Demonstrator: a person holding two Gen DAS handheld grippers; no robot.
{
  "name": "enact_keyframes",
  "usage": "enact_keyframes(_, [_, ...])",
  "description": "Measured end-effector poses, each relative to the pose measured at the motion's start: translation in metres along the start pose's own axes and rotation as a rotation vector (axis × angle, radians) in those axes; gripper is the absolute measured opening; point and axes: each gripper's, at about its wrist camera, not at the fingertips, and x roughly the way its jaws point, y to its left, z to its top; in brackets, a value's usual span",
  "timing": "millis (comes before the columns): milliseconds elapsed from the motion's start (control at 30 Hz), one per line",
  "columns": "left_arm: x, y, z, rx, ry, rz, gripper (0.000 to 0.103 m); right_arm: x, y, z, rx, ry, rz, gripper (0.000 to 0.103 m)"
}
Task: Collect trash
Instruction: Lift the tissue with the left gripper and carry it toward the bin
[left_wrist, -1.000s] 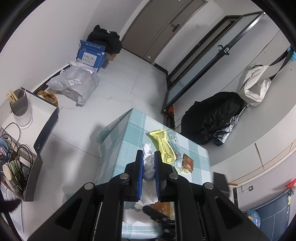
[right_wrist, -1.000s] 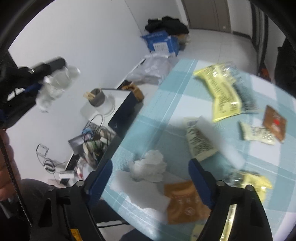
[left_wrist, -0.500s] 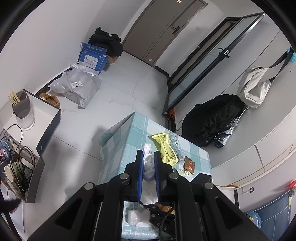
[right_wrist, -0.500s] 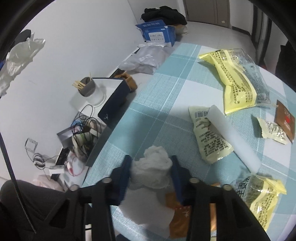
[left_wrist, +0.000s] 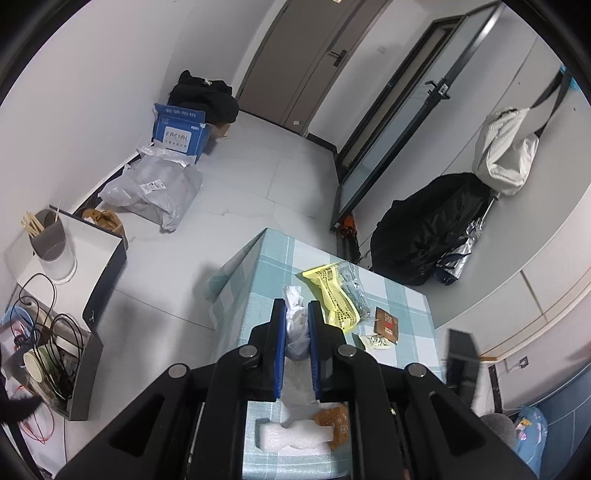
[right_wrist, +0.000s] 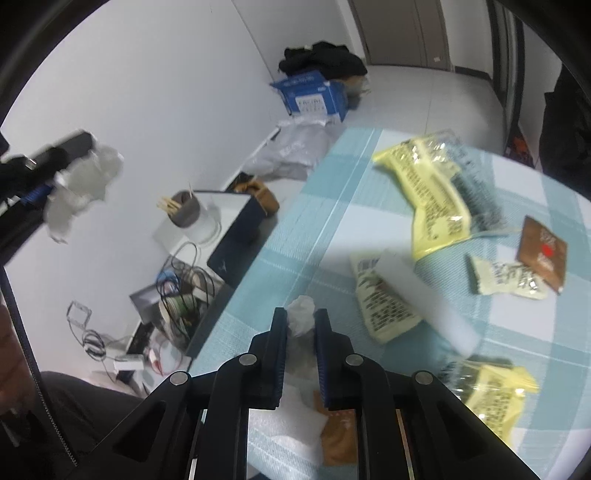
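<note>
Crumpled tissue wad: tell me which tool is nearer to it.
Right. The right tool is shut on the crumpled tissue wad above the table. The left tool, clamping a clear plastic bag, hangs off to the left.

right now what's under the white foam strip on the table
The white foam strip lies across a cream printed wrapper on the checked tablecloth. The wrapper's right edge is covered, and blur hides the print.

Crumpled white tissue (right_wrist: 300, 320) sits pinched upright; yellow wrappers (right_wrist: 430, 192), seemingly empty, lie flat.
</note>
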Motion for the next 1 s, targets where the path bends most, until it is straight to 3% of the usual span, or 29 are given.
enact_keyframes(433, [0.007, -0.057, -0.014, 0.126, 0.012, -0.021, 0.007, -0.103, -0.039, -0.014, 0.045, -0.17, -0.005, 0.012])
enact_keyframes(733, [-0.001, -0.16, -0.031, 0.273, 0.007, -0.169, 0.007, -0.223, -0.079, -0.043, 0.073, -0.362, -0.06, 0.012])
enact_keyframes(1000, [-0.007, -0.257, -0.051, 0.412, 0.051, -0.283, 0.007, -0.337, -0.13, -0.093, 0.159, -0.538, -0.147, 0.012])
